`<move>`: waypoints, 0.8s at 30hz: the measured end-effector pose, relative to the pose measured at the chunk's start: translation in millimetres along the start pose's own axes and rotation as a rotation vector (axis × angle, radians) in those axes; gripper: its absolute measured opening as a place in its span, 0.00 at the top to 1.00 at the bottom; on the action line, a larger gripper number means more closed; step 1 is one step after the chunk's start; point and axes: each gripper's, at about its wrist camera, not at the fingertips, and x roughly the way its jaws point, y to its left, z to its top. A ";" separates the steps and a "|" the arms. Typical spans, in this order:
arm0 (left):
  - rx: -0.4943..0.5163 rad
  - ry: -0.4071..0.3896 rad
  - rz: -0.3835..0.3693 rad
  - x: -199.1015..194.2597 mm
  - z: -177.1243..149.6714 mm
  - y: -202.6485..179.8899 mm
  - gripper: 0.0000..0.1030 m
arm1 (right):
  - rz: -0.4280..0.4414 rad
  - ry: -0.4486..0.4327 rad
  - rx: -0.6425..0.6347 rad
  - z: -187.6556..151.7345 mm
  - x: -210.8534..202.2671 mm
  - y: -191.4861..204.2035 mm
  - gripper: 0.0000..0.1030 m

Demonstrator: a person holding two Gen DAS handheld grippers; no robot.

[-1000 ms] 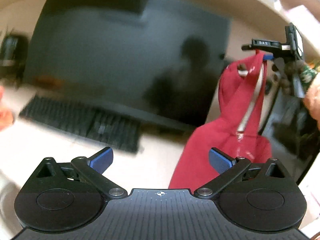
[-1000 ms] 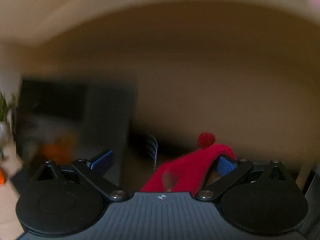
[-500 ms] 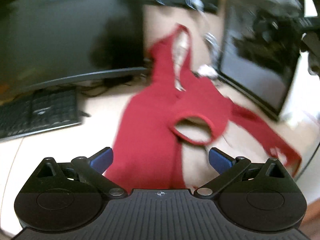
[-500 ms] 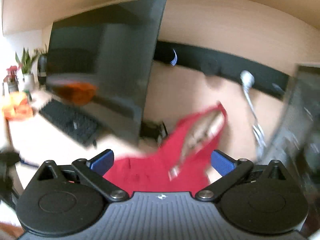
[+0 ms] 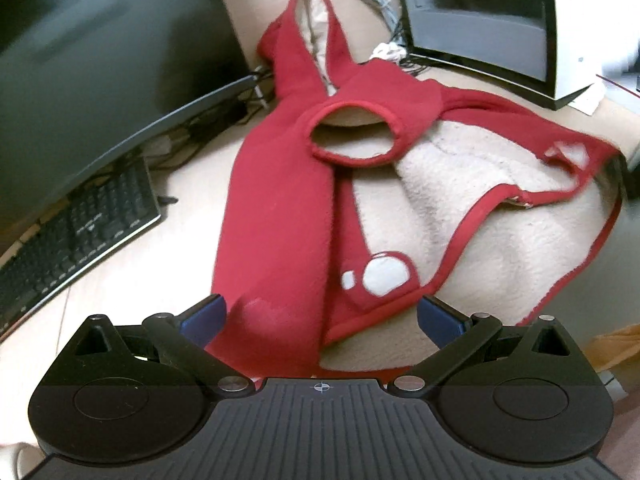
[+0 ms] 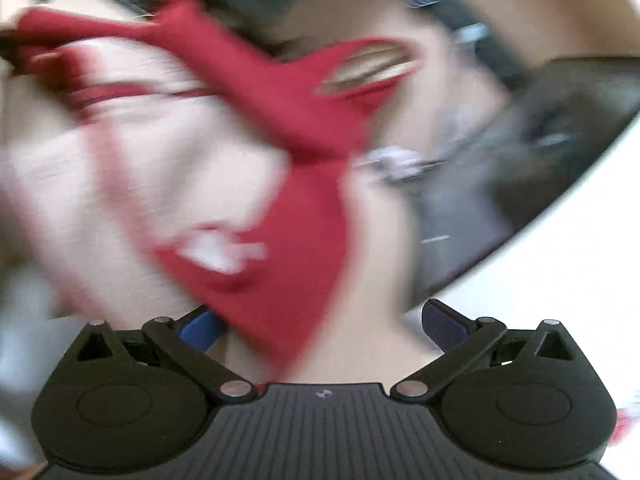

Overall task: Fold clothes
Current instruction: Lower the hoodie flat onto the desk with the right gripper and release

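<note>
A red fleece garment (image 5: 276, 200) with a cream lining is seen spread on the desk (image 5: 120, 280), lying lengthwise away from the camera; the hood end is propped between two monitors, the near hem reaches the left tool (image 5: 320, 316). One front panel is turned back so that the lining faces up, and an armhole is left gaping near the middle; the spread is judged to serve as the flat start needed for a fold, which is not yet begun. The left tool is held released, pads wide apart, low over the near hem; nothing is gripped. The right tool (image 6: 320, 320) is likewise released, with red cloth passing between the spread pads without being clamped; that view is heavily blurred, so contact cannot be told. A dark monitor (image 5: 100, 60) and a black keyboard (image 5: 80, 232) are noted just left of the garment, a second monitor (image 5: 480, 12) at the far right, and a tangle of cables (image 5: 380, 0) behind the hood. Folding room is judged tight: the hood and the right panel lie near the screens.
</note>
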 end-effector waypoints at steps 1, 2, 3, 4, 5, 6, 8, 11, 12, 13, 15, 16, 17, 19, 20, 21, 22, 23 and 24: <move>0.012 -0.004 0.009 0.3 1.1 -1.8 0.00 | -0.074 -0.038 0.058 8.5 -5.5 -19.5 0.00; 0.031 -0.007 0.034 2.8 1.9 -3.6 0.00 | -0.127 -0.077 0.120 16.0 -12.4 -38.0 0.00; 0.050 -0.009 0.059 5.3 2.7 -5.5 0.00 | -0.172 -0.116 0.181 22.9 -19.2 -55.5 0.00; 0.067 -0.011 0.085 8.2 3.6 -7.0 0.00 | -0.209 -0.140 0.204 26.7 -23.4 -64.6 0.00; 0.070 -0.007 0.116 13.0 5.0 -6.6 0.00 | -0.241 -0.158 0.208 29.1 -26.3 -69.8 0.00; 0.069 0.001 0.144 17.7 6.7 -3.9 0.00 | -0.249 -0.161 0.199 29.3 -26.0 -71.5 0.00; 0.047 0.021 0.193 25.3 9.4 5.6 0.00 | -0.223 -0.134 0.167 26.3 -20.4 -69.1 0.00; -0.038 -0.006 0.090 11.3 14.5 22.5 0.00 | -0.142 -0.057 0.113 17.3 -12.4 -54.3 0.00; -0.049 -0.020 -0.017 0.9 15.4 24.8 0.00 | -0.132 -0.047 0.095 14.5 -14.1 -48.8 0.00; -0.027 -0.018 -0.089 -4.9 15.1 21.6 0.00 | -0.133 -0.040 0.087 12.1 -16.8 -45.9 0.00; 0.053 -0.022 -0.143 -10.5 12.8 7.1 0.00 | -0.142 -0.027 0.083 9.0 -19.9 -45.2 0.00; 0.105 -0.026 -0.140 -11.2 11.0 -2.9 0.00 | -0.150 -0.023 0.083 8.9 -19.7 -47.3 0.00; 0.152 -0.029 -0.134 -11.0 9.3 -12.2 0.00 | -0.157 -0.019 0.083 8.7 -19.5 -49.5 0.00; 0.206 -0.018 -0.085 -2.5 7.3 -23.7 0.00 | -0.172 -0.012 0.083 8.4 -19.2 -53.7 0.00; 0.204 -0.009 -0.051 1.8 7.6 -25.1 0.00 | -0.176 -0.011 0.076 6.7 -19.9 -54.5 0.00; 0.202 0.000 -0.018 5.8 7.9 -25.5 0.00 | -0.178 -0.011 0.064 4.4 -21.0 -54.7 0.00; 0.192 0.008 0.008 9.0 7.7 -22.6 0.00 | -0.181 -0.011 0.053 2.0 -22.1 -54.9 0.00; 0.185 0.018 0.033 12.3 7.4 -19.4 0.00 | -0.170 -0.003 0.042 -0.4 -20.8 -52.9 0.00; 0.187 0.029 0.056 15.7 6.0 -15.4 0.00 | -0.152 0.008 0.030 -2.9 -18.4 -49.9 0.00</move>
